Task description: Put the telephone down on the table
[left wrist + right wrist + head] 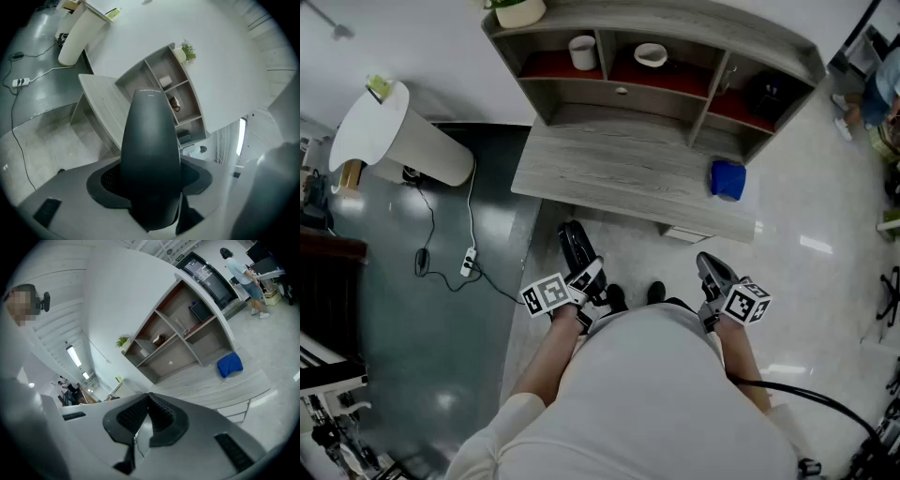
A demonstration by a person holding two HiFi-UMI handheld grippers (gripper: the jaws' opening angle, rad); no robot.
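Telephone handset (150, 150): left gripper (584, 274) is grasping it | right gripper (147, 416) is sitting clenched, empty | risk: releasing short of the upper-centre desk (609, 169), dropping it.

Smooth plastic telephone (150, 154), wood-grain table (609, 169)

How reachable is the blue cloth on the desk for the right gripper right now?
Probably yes: the right gripper, jaws shut and empty, faces the blue cloth near the desk's front edge, with nothing standing between them.
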